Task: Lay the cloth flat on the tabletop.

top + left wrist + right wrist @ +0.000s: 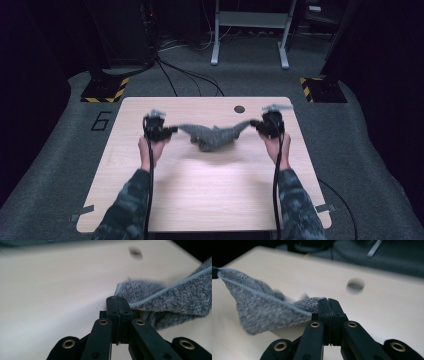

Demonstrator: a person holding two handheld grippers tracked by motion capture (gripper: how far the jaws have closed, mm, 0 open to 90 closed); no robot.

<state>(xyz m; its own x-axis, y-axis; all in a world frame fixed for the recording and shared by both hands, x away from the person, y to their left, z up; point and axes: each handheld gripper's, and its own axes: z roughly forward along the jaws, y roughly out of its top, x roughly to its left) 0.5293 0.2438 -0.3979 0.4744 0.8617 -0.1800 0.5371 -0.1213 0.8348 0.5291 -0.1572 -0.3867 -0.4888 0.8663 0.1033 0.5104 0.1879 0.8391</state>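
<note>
High view: I count one grey cloth (214, 135), two grippers, two hands and one table (200, 200). The cloth hangs at frame centre, stretched between the left gripper (172, 130) and the right gripper (255, 124), its middle sagging onto the tabletop. One dark round hole (239, 109) sits in the table at upper centre.

Left gripper view: my jaws are pressed together on one cloth corner (125, 290); the cloth runs off to the right edge of the frame.

Right gripper view: my jaws are likewise clamped on the opposite corner (309, 305), the cloth extending to upper left.
</note>
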